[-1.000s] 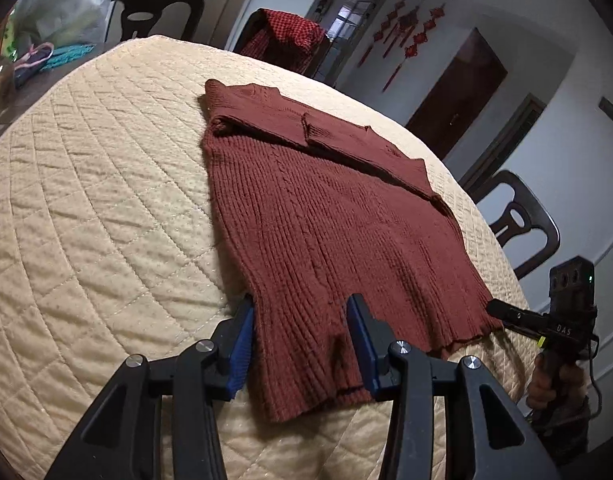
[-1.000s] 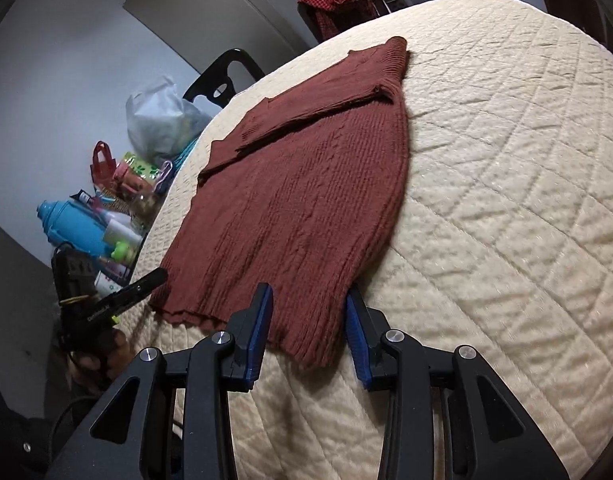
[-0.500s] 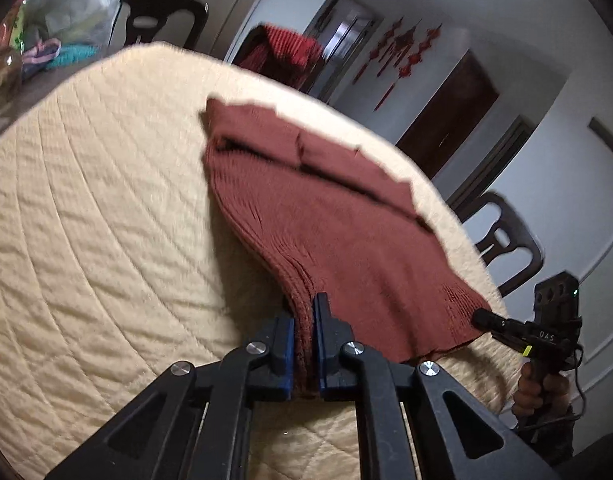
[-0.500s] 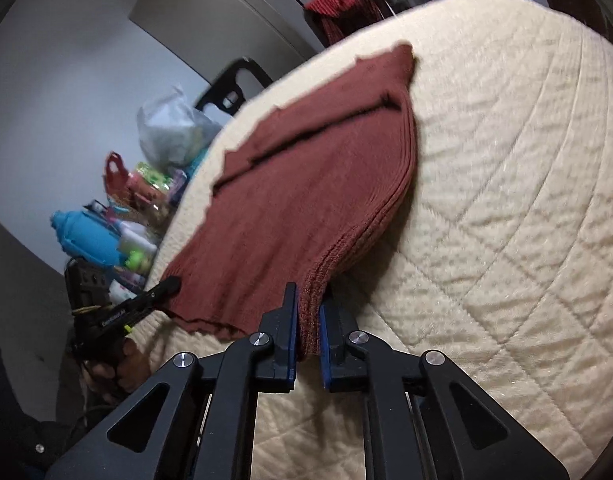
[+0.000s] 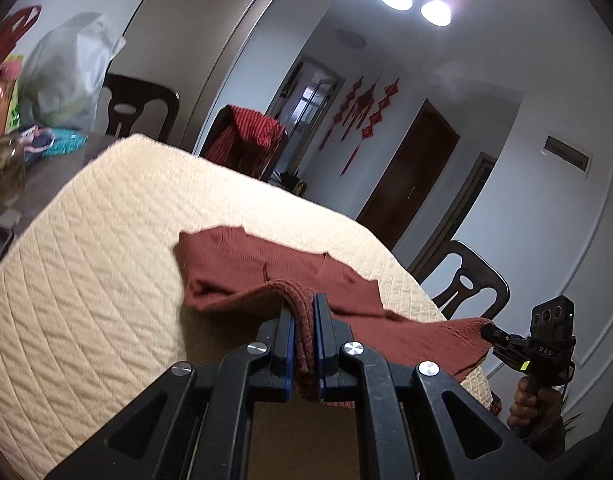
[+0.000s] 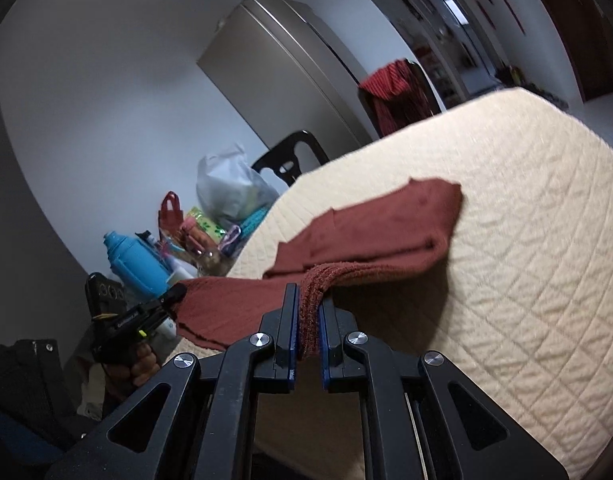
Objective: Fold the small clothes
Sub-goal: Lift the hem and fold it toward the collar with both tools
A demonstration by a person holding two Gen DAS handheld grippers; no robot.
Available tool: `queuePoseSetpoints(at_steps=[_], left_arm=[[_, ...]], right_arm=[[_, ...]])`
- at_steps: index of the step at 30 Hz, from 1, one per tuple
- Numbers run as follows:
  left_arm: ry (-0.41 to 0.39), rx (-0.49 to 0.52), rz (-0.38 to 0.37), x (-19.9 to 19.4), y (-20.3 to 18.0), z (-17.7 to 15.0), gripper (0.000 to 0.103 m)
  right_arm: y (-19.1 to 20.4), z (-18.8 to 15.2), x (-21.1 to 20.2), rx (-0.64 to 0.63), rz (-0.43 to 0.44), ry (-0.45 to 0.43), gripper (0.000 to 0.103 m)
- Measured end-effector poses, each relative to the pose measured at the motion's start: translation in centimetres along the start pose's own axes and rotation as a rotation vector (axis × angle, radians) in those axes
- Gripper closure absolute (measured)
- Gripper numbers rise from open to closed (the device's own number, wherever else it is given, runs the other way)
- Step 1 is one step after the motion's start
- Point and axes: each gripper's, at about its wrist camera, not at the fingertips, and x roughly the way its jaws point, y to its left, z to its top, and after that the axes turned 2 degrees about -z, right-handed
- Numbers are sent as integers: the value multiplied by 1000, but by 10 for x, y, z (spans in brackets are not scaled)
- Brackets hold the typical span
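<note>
Cream quilted cloth (image 5: 90,280) covers the worktop in a room with grey walls, and a rust-red knit sweater (image 5: 242,264) lies on it. Its far part, with the folded sleeves, rests flat on the quilted cloth. Its near hem is lifted off the cloth and hangs between the two grippers.

Seen from its own camera, the left gripper (image 5: 303,312) has its jaws clenched on one bunched corner of the hem. The right gripper (image 6: 308,308) has its jaws pinched on the other corner in the same way. Both sets of jaws have just been closing, with the knit caught between the blue pads (image 6: 293,332).

Each camera also sees the other gripper at the far end of the hem, held by a hand (image 5: 526,404).

Behind the sweater stands a dark chair with a red checked cloth (image 5: 246,140) over its back. Past the left edge of the quilted cloth sit a pale plastic bag (image 6: 230,192) and a blue bottle (image 6: 136,264).
</note>
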Motion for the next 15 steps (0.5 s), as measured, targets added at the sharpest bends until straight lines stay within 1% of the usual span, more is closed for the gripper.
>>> queuePoseSetpoints(at_steps=[4,9,12,13,15], left_arm=[[3,14,22,20,6,18,93],[33,-5,55,60,25,49,93],[56,-9,77,88,36,67,93],[68,-8,86,99,40,72,93],[105,-29,105,122,53,79,93]], right_arm=[[-9,21,17,21,-5,-7,95],[-25,57,51,42,-26,6,95],[-35,81,73,54,-45,22,95],[-41,92,86,67,-57,28,95],[-51,101,102,98,-63,54,95]])
